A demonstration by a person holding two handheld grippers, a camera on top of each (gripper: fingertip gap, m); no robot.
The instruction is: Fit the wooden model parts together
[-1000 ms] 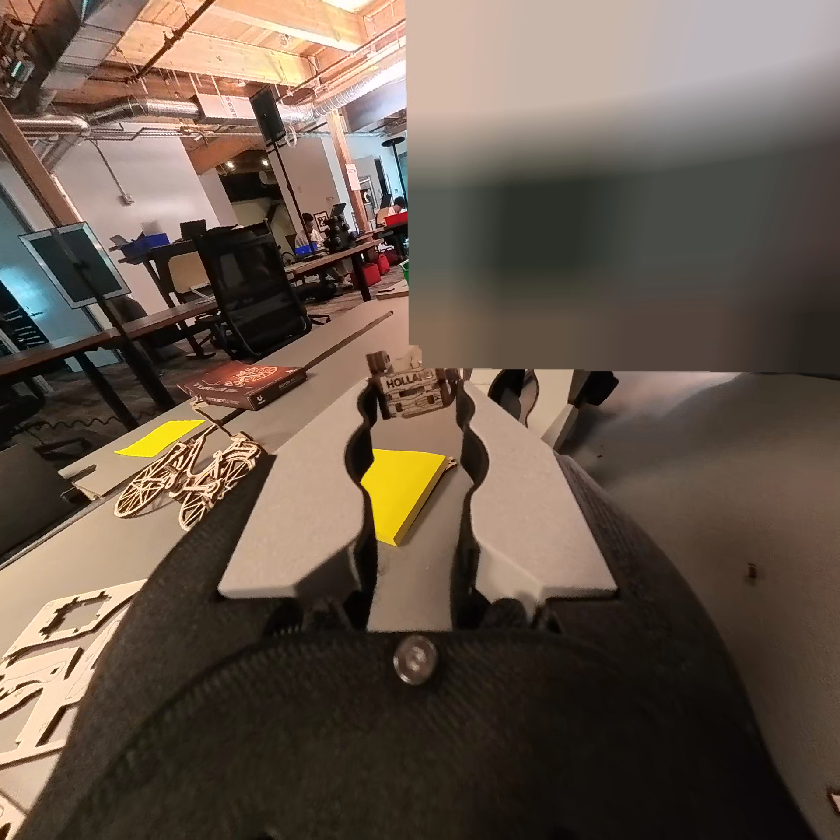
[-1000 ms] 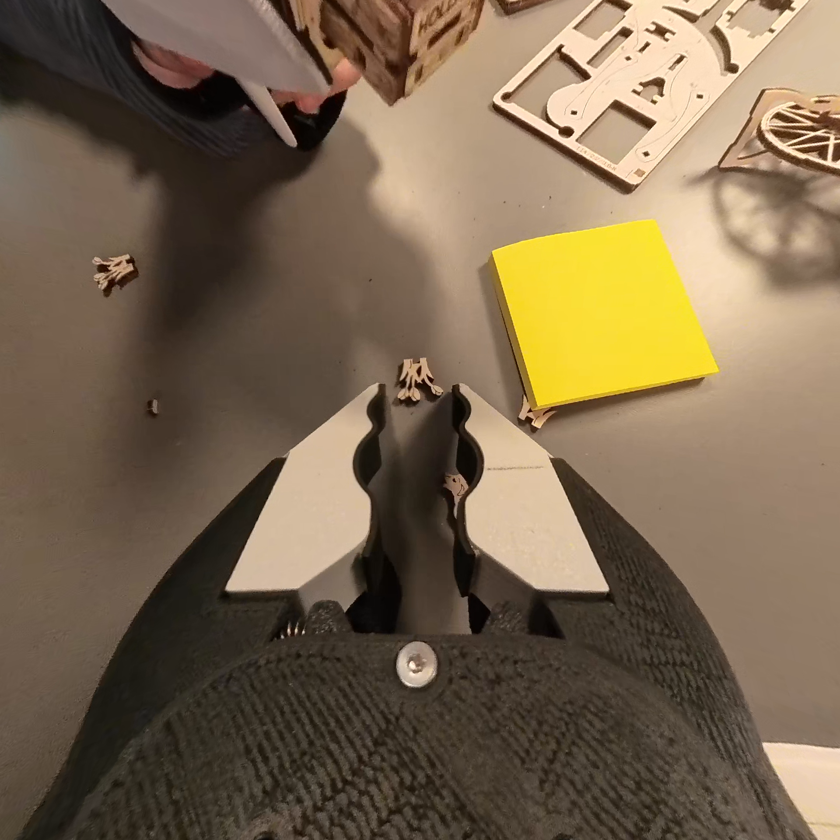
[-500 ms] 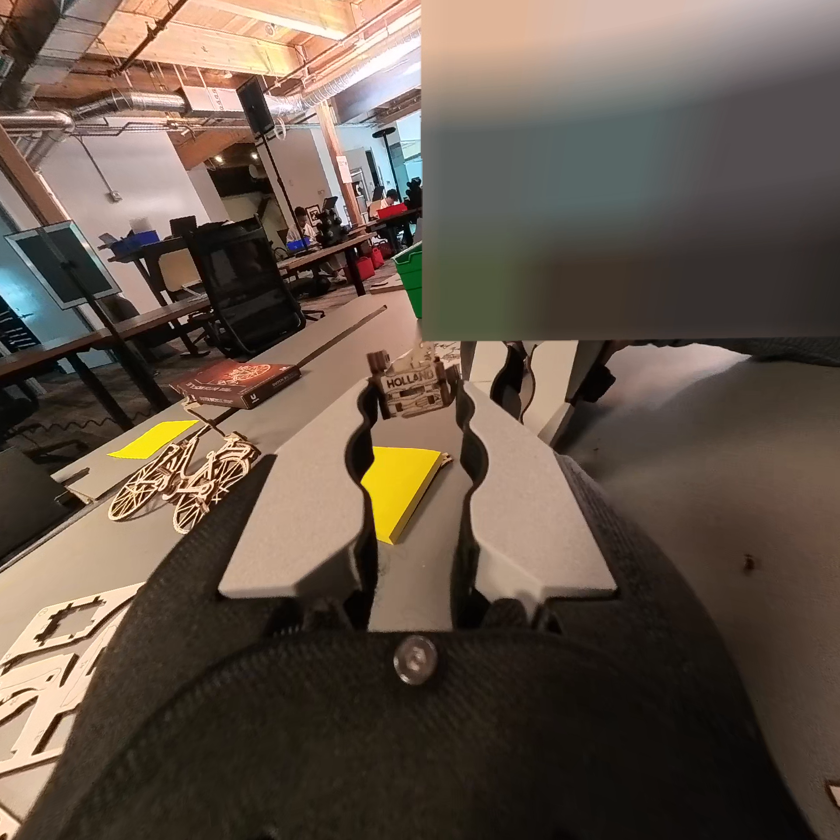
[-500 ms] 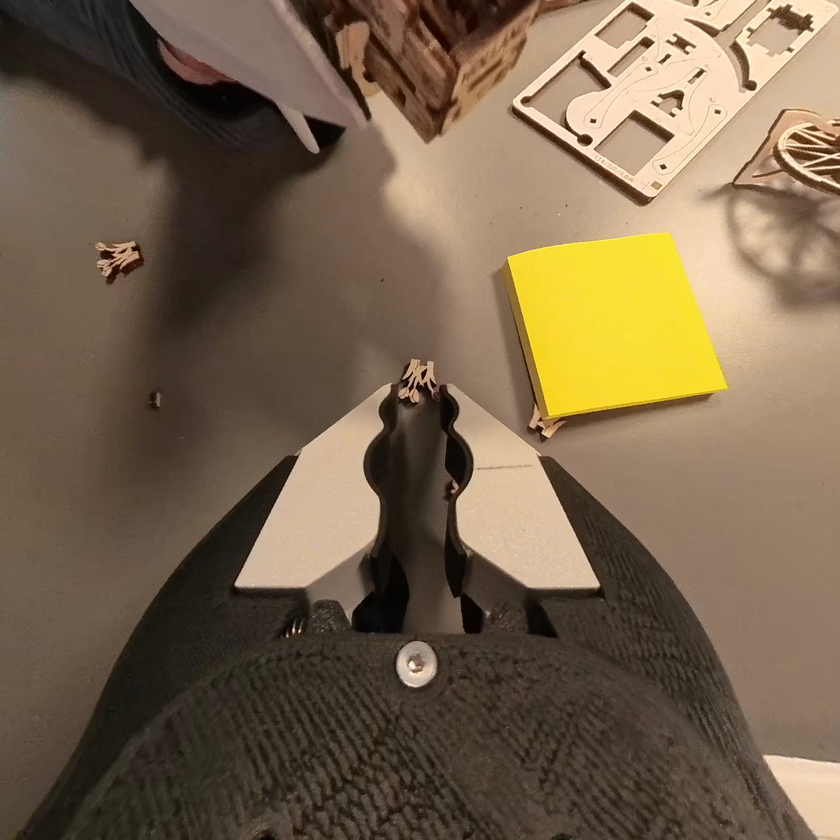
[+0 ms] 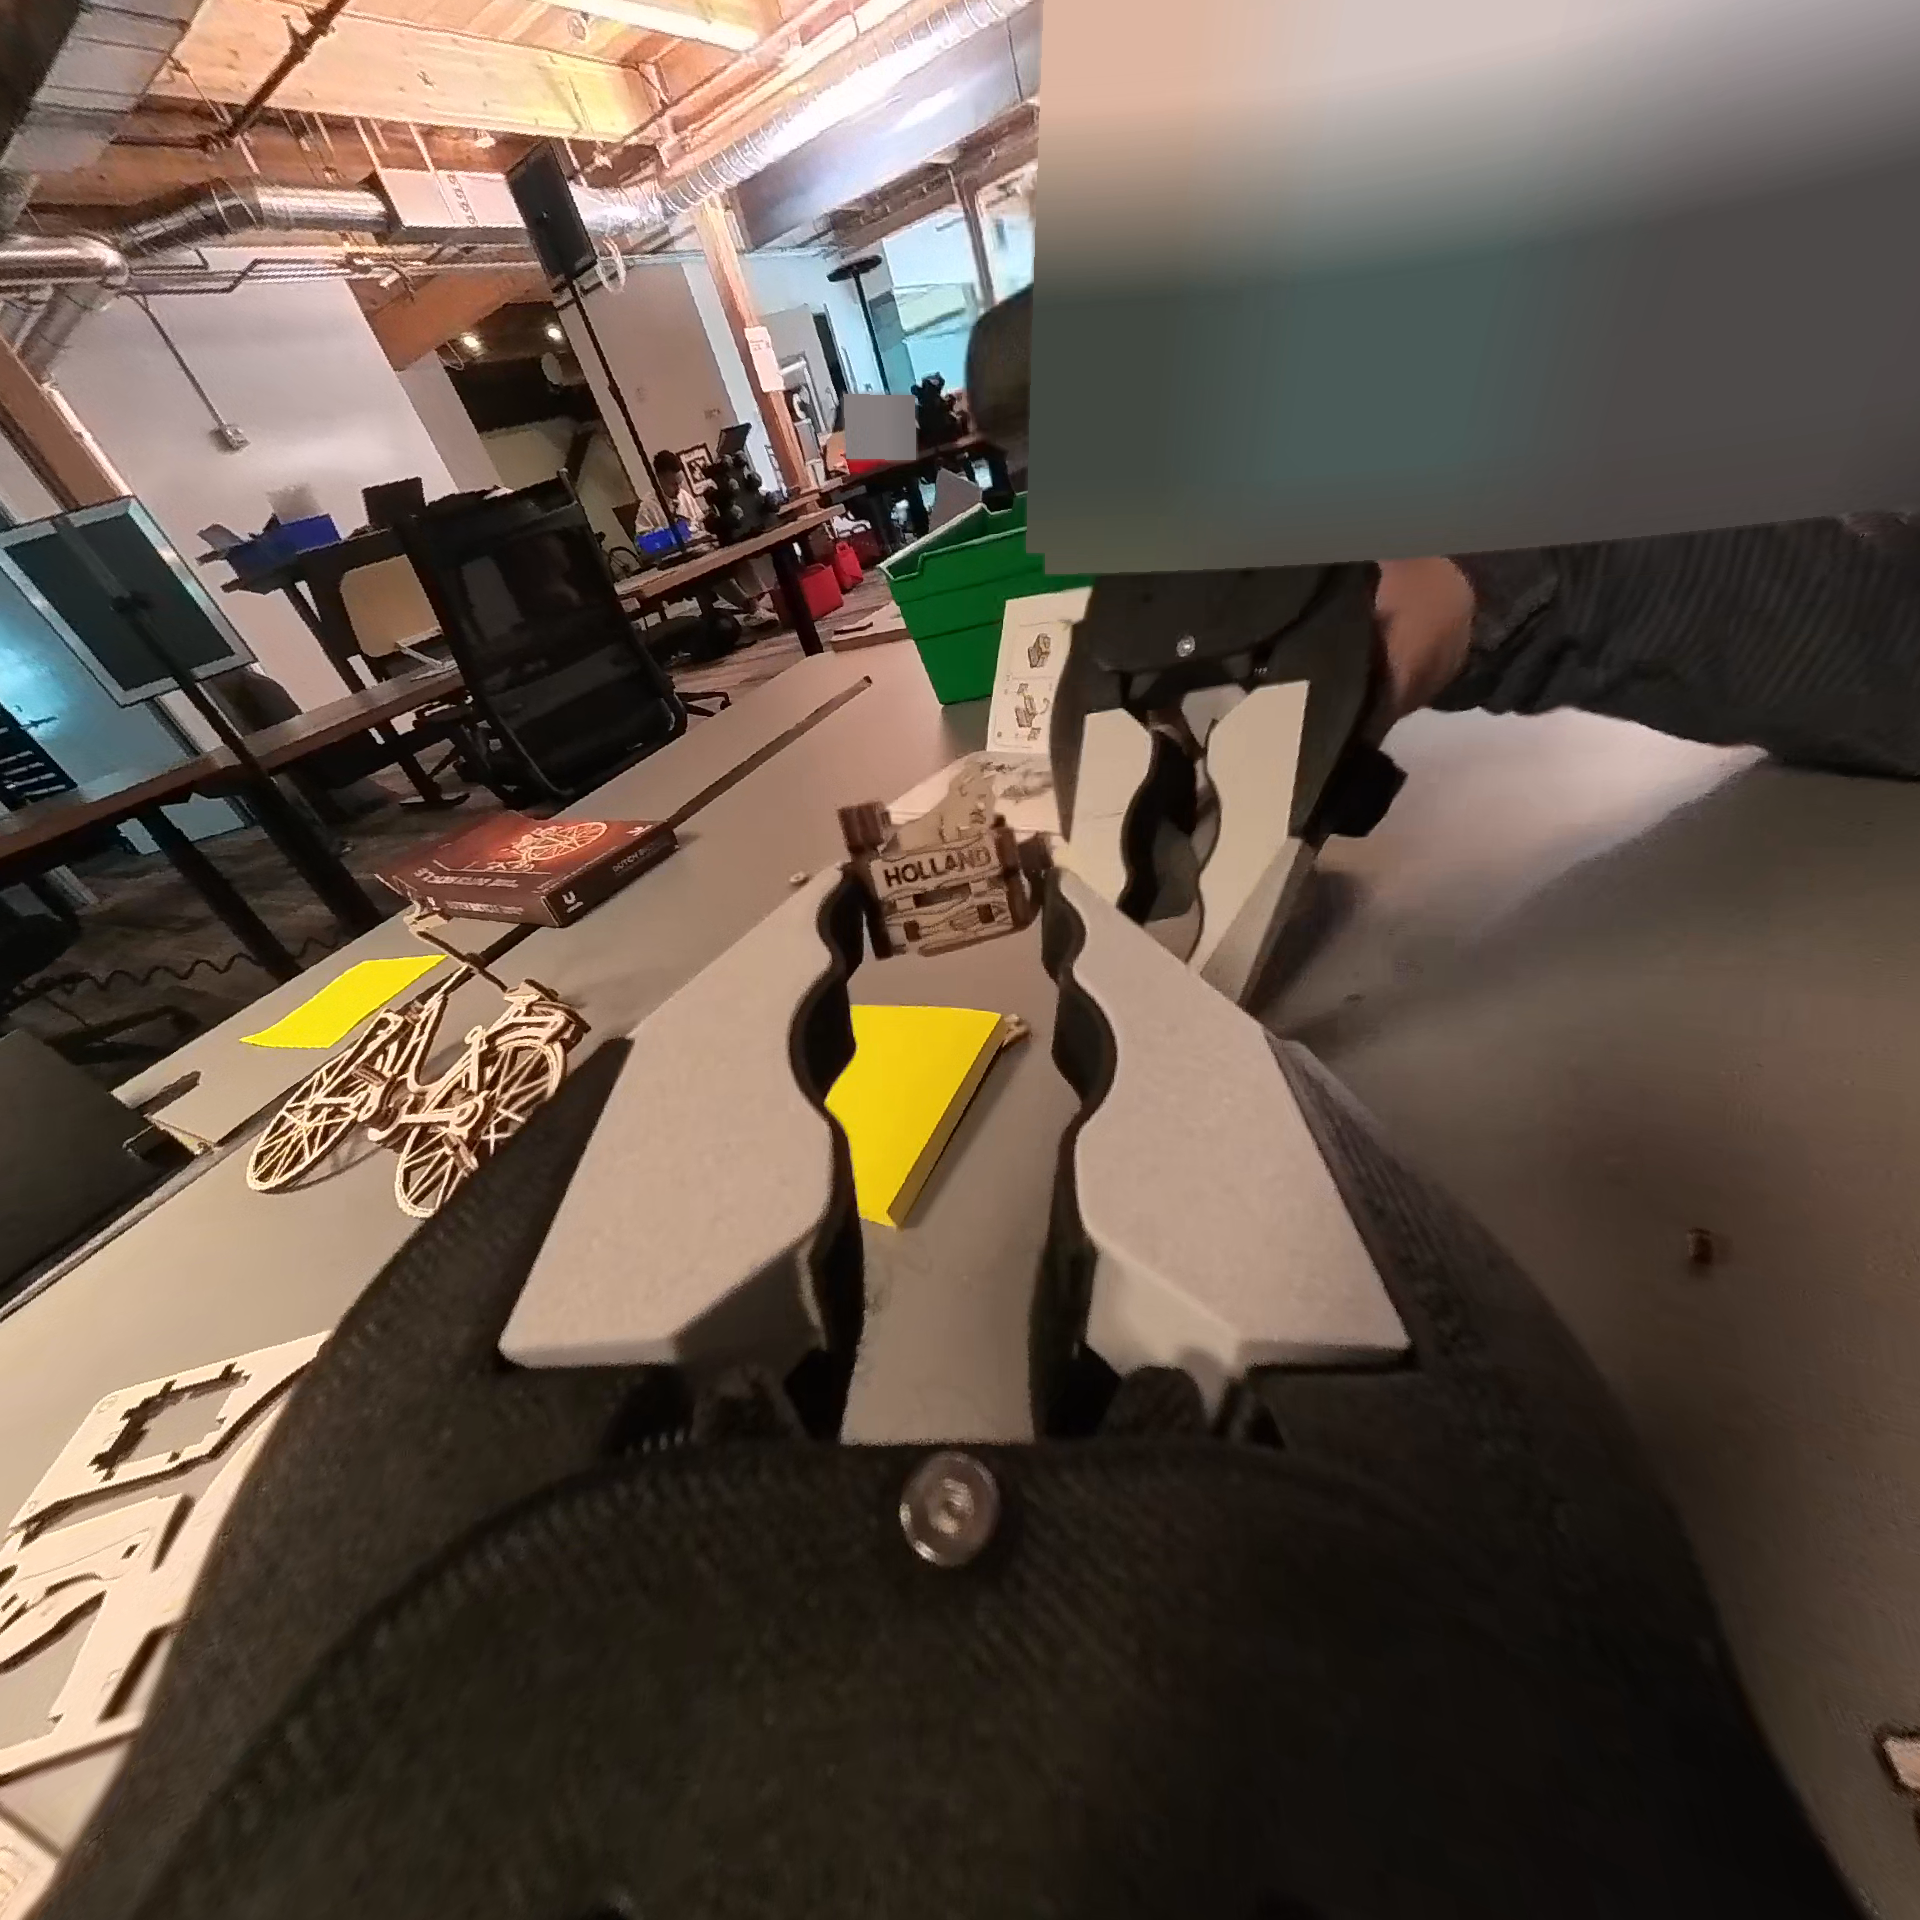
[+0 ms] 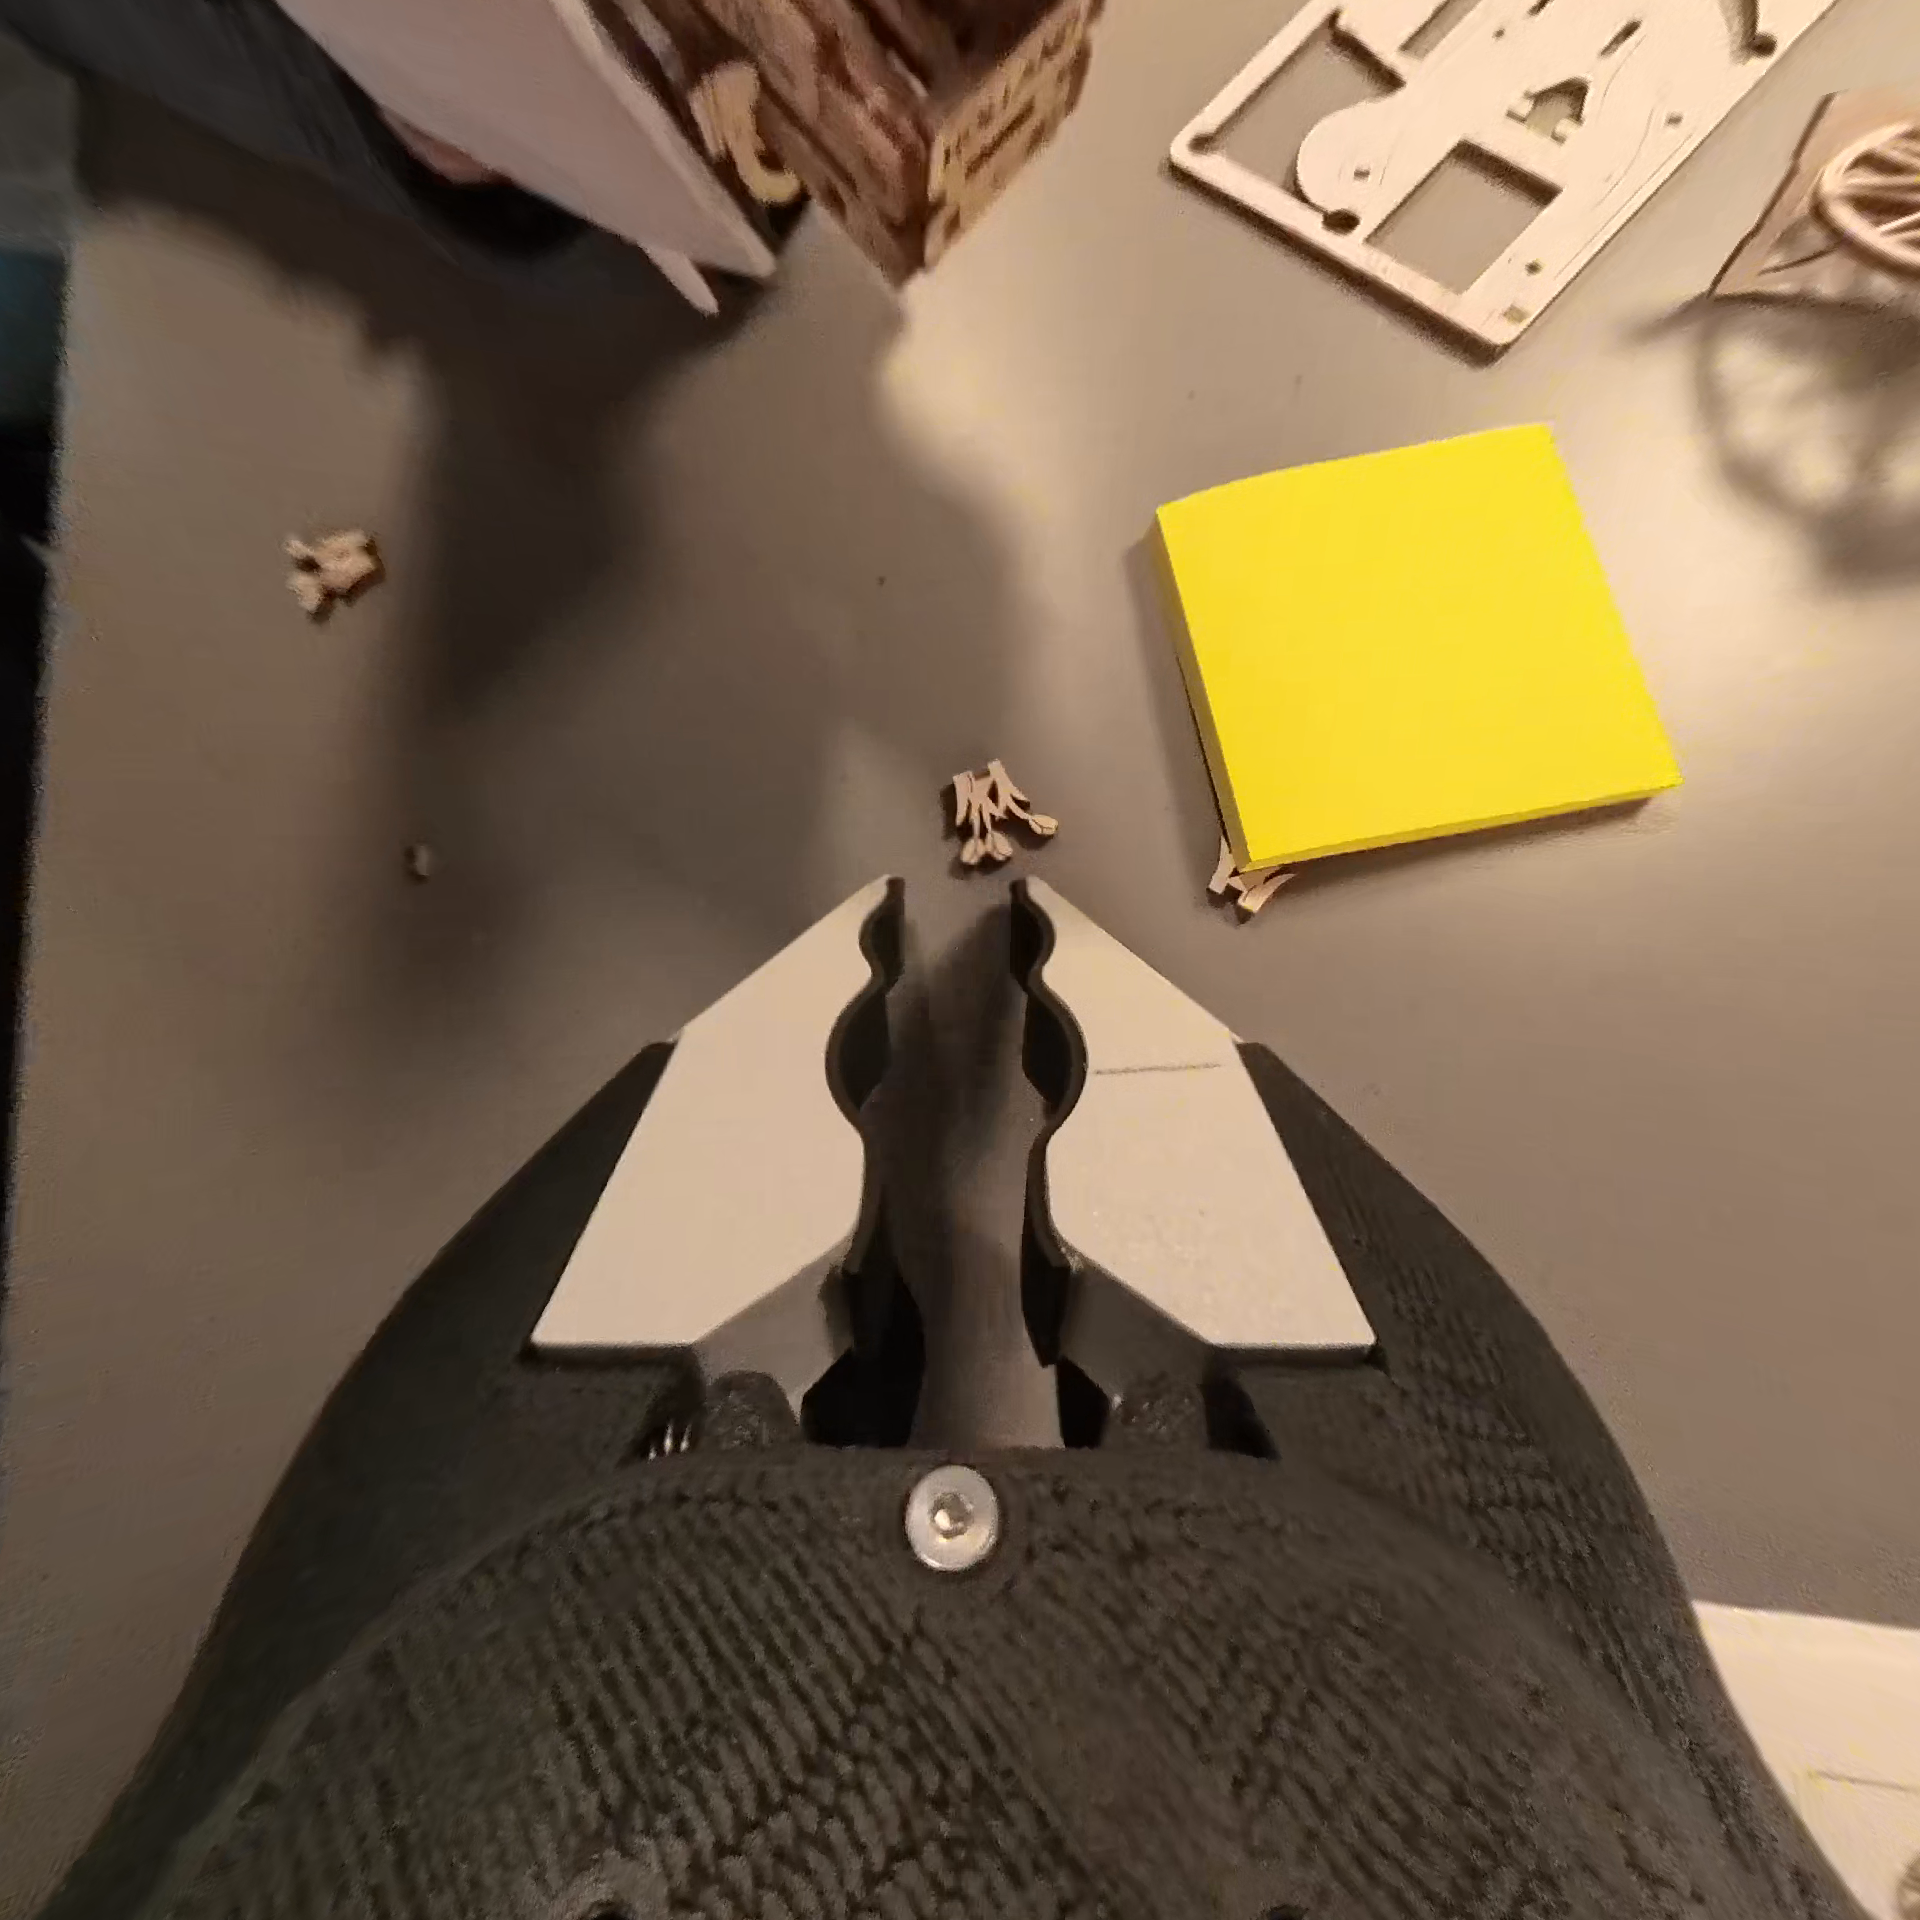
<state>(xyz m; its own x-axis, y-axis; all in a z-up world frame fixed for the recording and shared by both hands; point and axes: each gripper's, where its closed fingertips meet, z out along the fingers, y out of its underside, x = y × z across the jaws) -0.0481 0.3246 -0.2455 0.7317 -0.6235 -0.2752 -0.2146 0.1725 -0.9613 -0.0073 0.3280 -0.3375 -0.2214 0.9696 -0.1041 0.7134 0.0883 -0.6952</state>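
Observation:
My left gripper point(image 5: 940, 902) is shut on a small wooden crate point(image 5: 935, 883) with dark corner posts and holds it above the grey table. In the right wrist view the crate point(image 6: 914, 135) and a left finger point(image 6: 623, 135) show blurred at the top left. My right gripper point(image 6: 956, 885) points down at the table, its jaws a narrow gap apart with nothing between them. A small wooden tulip piece point(image 6: 997, 816) lies flat just past its tips. The right gripper point(image 5: 1174, 831) also shows in the left wrist view, beyond the crate.
A yellow sticky pad point(image 6: 1403, 665) lies to the right with a wooden piece point(image 6: 1247, 883) tucked under its corner. Another tulip piece point(image 6: 332, 566) lies at the left. A punched wooden sheet point(image 6: 1455, 156), a bicycle model point(image 5: 416, 1091), a brown box point(image 5: 530, 868) and a green bin point(image 5: 956, 613) stand around.
My right gripper narrowed at the tulip piece, then drew back; the piece lies on the table past the tips. The left gripper with the crate has come closer to the right one.

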